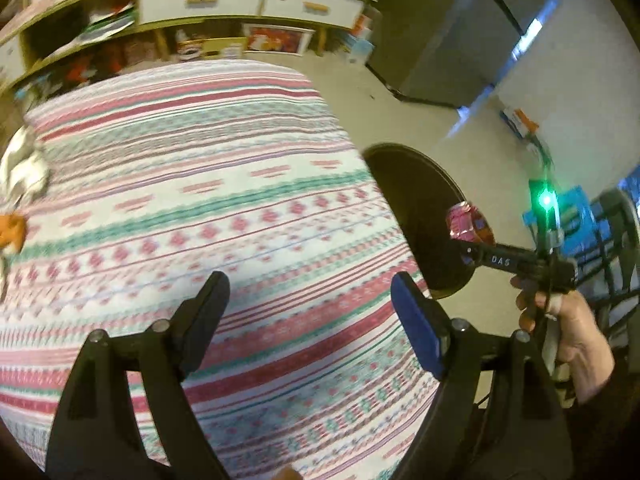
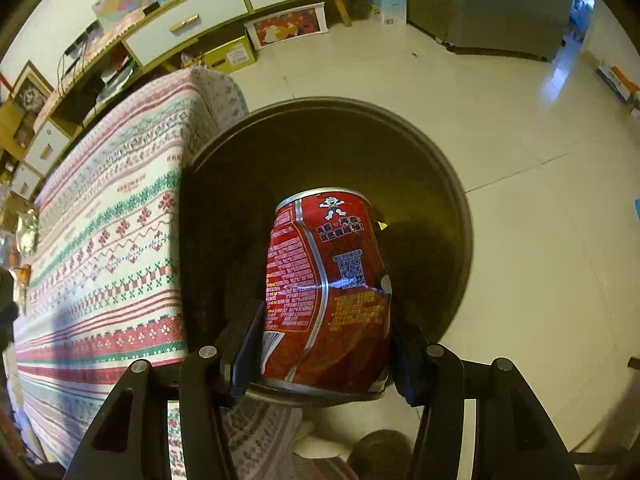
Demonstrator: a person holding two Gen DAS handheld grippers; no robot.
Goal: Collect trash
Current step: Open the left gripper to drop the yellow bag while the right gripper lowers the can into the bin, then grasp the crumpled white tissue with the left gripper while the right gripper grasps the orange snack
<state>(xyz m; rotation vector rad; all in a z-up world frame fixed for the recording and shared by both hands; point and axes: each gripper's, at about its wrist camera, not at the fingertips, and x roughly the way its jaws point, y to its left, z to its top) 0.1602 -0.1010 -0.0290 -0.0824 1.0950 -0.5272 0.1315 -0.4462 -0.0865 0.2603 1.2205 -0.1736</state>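
Presently, one dented red can [image 2: 326, 288], held in the right gripper [image 2: 320, 344]: both pads press its lower flanks, the jaws standing part-way closed on it, nothing else in them. Long axis of the can: along the fingers, its silver top rim pointing away from the gripper and down into the mouth of the dark round bin [image 2: 448, 184]. The bin stands on the pale tiled floor [image 2: 520, 240], touching or just beside the near corner of the table with the striped cloth [image 2: 104, 248]; the can hangs above the bin's opening, inside its rim as seen from the right wrist, so a release should drop it in, in my judgement. Left gripper [image 1: 310, 312]: jaws wide apart, holding nothing, over the striped cloth near the table's bin-side edge. Further trash: crumpled white paper [image 1: 22, 168] and an orange scrap [image 1: 12, 232] at the table's far-left edge, well apart from both grippers, the left nearer.
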